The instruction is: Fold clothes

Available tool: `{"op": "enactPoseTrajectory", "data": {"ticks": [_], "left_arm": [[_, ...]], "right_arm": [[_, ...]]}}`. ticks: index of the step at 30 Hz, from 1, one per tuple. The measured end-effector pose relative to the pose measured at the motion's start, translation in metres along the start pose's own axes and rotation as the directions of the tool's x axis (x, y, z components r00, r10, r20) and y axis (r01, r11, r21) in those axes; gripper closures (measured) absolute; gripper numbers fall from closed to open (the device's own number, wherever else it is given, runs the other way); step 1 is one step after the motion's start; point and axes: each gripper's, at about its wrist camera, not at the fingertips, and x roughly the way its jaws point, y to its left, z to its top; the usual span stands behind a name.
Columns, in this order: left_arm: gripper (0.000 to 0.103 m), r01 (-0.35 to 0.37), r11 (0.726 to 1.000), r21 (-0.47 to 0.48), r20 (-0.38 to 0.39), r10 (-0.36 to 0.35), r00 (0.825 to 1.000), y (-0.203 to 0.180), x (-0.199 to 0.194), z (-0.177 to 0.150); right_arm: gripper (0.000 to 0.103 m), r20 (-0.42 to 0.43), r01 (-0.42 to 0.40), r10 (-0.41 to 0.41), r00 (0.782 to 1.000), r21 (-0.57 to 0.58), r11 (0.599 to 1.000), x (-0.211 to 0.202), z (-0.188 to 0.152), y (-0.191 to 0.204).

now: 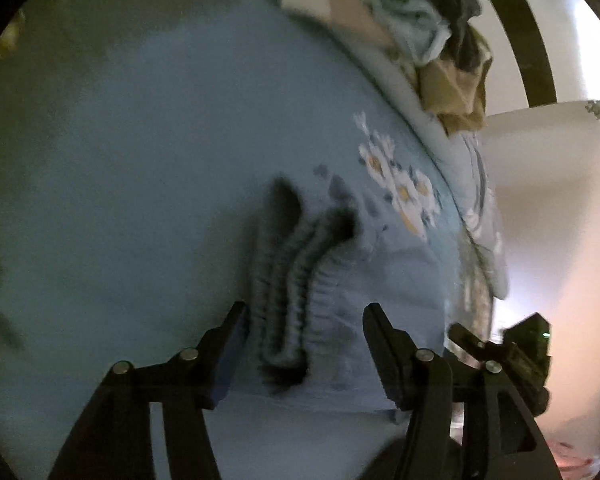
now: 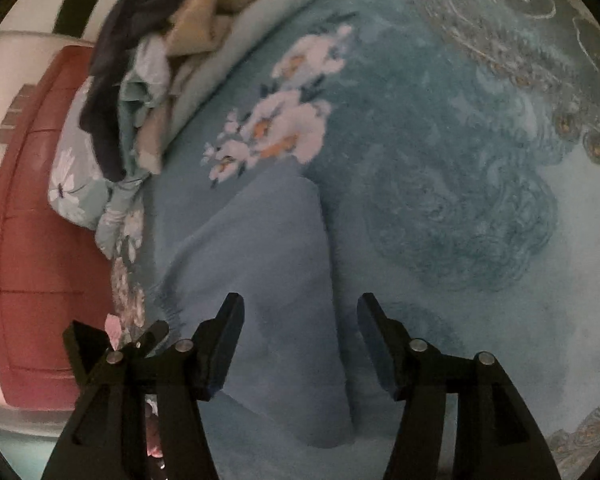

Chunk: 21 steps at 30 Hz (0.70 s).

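A: Where is the garment, taking the white flower print on the bedspread as the marker?

B: The blue garment lies on the bedspread just below that print, on the side nearer the cameras; in the right wrist view it looks like a flat panel with a straight edge down its right side; in the left wrist view its gathered, ribbed band, probably an elastic waist, sits bunched just left of and below the same print.

A: And the grippers?

B: The left gripper has its fingers spread apart, with the ribbed band showing between them and nothing pinched; the right gripper is likewise spread wide over the smooth panel, holding nothing; each one's tip appears at the edge of the other's view, so they work side by side.

A: Why that placing?

B: I judge one gripper sits at each end of the near edge so the cloth can be taken at two points and kept level; whether the panel is already doubled over I cannot tell, since the frames are dim and blurred.

A: Anything else?

B: A heap of loose clothes, dark, tan and pale green, lies well beyond the print at the bed's edge; presumably the rest of the laundry.
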Motion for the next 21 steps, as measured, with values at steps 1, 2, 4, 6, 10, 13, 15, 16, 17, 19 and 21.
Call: {"op": "enactPoseTrajectory", "data": {"ticks": [1,2,4,6,10,13,15,16,17,19,21], "left_arm": [[0.039,-0.002,1.000,-0.008,-0.007,0.002,1.000,0.000,0.004,0.002],[0.038,0.007,1.000,-0.011,-0.008,-0.007,1.000,0.000,0.004,0.004],[0.035,0.013,1.000,-0.010,-0.015,-0.013,1.000,-0.001,0.007,0.008],[0.033,0.013,1.000,-0.006,-0.027,-0.013,1.000,-0.002,0.010,0.011],[0.026,0.019,1.000,-0.009,-0.018,-0.019,1.000,-0.006,0.013,0.010],[0.027,-0.001,1.000,0.002,0.004,0.001,1.000,-0.012,0.011,0.006],[0.028,-0.017,1.000,0.013,0.018,0.017,1.000,-0.015,0.010,0.002],[0.034,-0.023,1.000,0.015,0.020,0.023,1.000,-0.016,0.009,0.000],[0.039,-0.038,0.999,0.017,0.023,0.038,0.999,-0.017,0.007,-0.001],[0.054,-0.077,0.997,0.020,0.033,0.077,0.997,-0.018,0.004,-0.005],[0.060,-0.050,0.998,-0.026,0.047,0.051,0.998,-0.013,0.000,-0.009]], "right_arm": [[0.043,-0.009,0.002,-0.002,1.000,0.010,1.000,0.003,0.002,-0.001],[0.043,-0.020,0.001,-0.001,1.000,0.021,1.000,0.007,0.003,-0.003],[0.043,-0.039,-0.002,0.004,0.999,0.038,0.999,0.014,0.006,-0.005],[0.043,-0.054,-0.013,0.015,0.998,0.041,0.999,0.019,0.009,-0.006],[0.040,-0.054,-0.004,0.005,0.999,0.019,1.000,0.026,0.010,-0.001],[0.036,-0.051,0.007,-0.007,0.999,-0.002,1.000,0.030,0.010,0.004],[0.036,-0.060,-0.008,0.006,0.998,-0.030,1.000,0.032,0.008,0.009],[0.037,-0.069,-0.021,0.017,0.997,-0.047,0.999,0.033,0.006,0.012],[0.038,-0.074,-0.023,0.018,0.997,-0.067,0.998,0.033,0.004,0.016],[0.044,-0.063,0.005,-0.012,0.998,-0.109,0.994,0.032,0.001,0.023],[0.055,-0.059,0.014,-0.021,0.998,-0.118,0.993,0.031,-0.001,0.025]]}}
